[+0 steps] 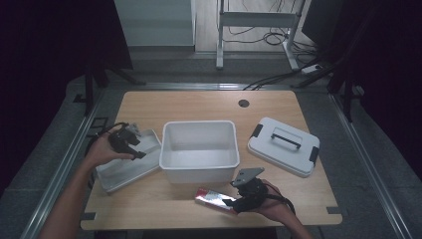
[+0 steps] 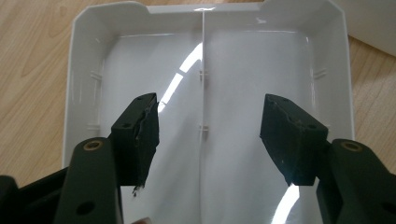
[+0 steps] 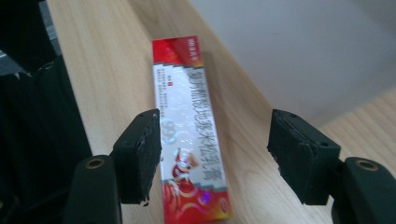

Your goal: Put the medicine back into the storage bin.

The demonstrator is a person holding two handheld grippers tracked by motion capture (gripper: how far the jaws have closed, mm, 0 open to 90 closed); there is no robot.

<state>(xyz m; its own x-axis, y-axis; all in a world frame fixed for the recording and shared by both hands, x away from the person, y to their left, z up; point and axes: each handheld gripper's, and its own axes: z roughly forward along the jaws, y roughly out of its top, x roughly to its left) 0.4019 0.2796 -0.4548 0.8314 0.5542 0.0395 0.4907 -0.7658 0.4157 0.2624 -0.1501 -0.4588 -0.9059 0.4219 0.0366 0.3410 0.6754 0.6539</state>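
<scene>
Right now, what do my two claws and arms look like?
Both are black two-jaw tools. The left claw has blocky black pads, frayed at the edges, on arms with brass-coloured pivot pins. The right claw matches and carries a grey three-cornered plate on top. Black cables trail from both. The forearms are bare, no sleeves.
</scene>
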